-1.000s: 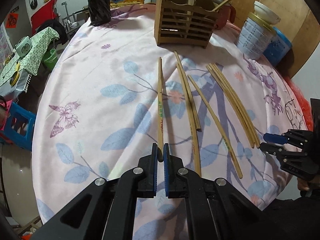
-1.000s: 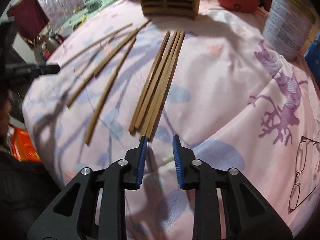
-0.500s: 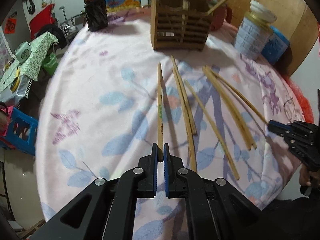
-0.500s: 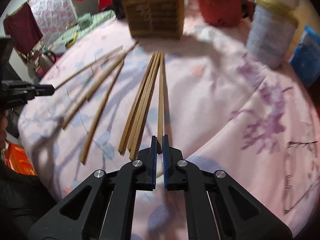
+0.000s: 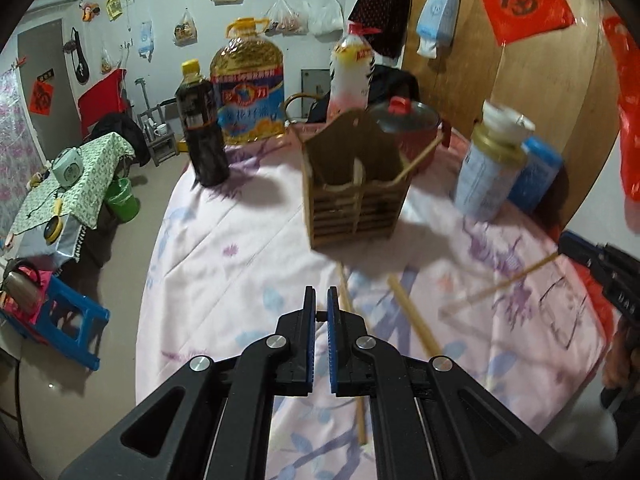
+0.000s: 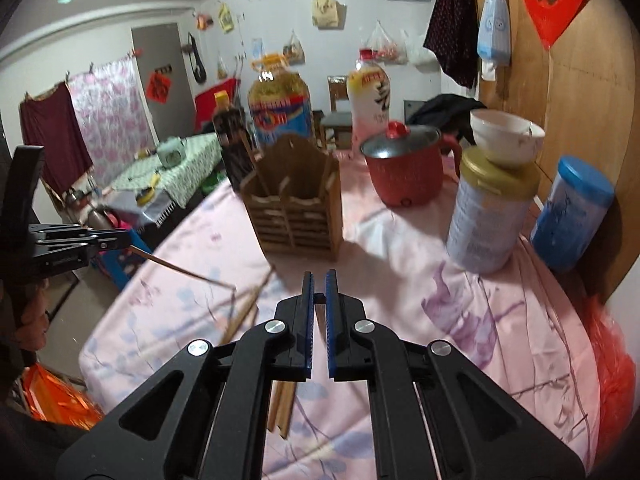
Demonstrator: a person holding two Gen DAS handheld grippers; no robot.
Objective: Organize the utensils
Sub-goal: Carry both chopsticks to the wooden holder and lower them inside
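Your left tool (image 5: 318, 306) and right tool (image 6: 316, 290), each clamped shut on one chopstick, face the wooden slatted holder (image 5: 354, 196) for dropping them in

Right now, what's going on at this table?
A person is sorting chopsticks into the wooden holder. Each hand-held gripper is shut on one chopstick, lifted off the pink tablecloth: the left hand-held gripper holds the left chopstick and the right hand-held gripper holds the right chopstick. Neither has reached the holder, where one chopstick already leans. Several loose chopsticks lie on the cloth.
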